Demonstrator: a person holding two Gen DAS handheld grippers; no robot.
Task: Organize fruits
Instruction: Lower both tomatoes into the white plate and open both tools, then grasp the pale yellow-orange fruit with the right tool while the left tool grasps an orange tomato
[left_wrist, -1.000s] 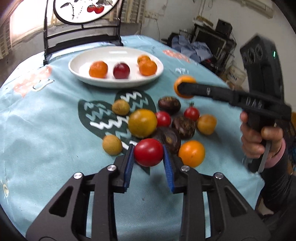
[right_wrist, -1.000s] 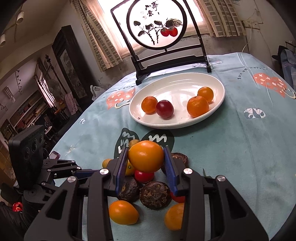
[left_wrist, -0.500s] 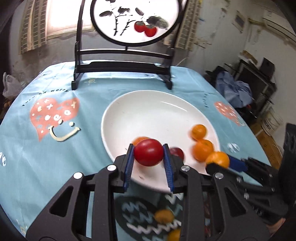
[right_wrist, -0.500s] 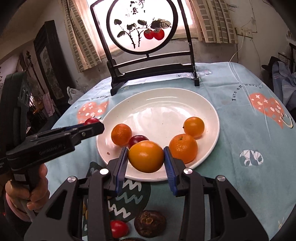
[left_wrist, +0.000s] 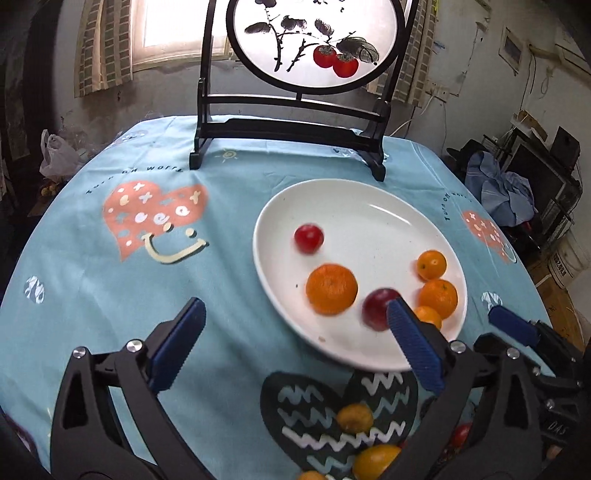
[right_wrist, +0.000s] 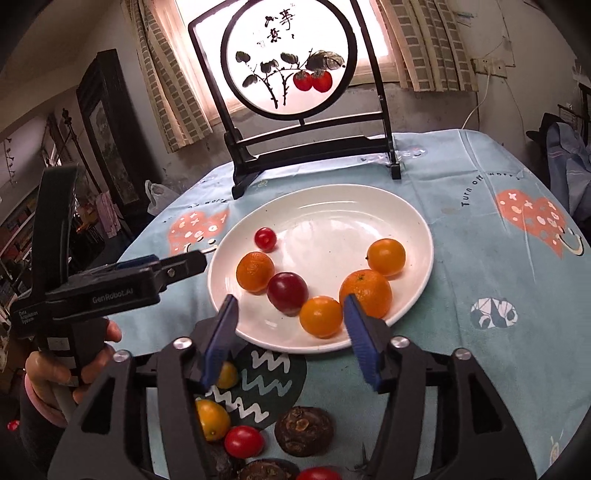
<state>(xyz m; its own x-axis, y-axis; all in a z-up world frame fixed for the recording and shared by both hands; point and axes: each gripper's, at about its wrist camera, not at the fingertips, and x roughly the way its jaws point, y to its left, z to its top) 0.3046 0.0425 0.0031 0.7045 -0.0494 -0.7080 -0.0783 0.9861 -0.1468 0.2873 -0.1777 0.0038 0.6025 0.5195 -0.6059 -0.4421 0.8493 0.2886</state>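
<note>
White plate, long axis crosswise ahead of both empty, spread tongs; nearest fruits cut off below.

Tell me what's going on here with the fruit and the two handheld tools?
A person is sorting fruit onto a white plate. Both the left gripper and the right gripper hang open and empty at the plate's near edge. Six fruits sit on it, including a small red tomato and an orange fruit. More fruit, including a dark brown one, waits on the tablecloth.

A table under a blue patterned cloth carries a white plate, a framed-painting stand and loose fruit.
</note>
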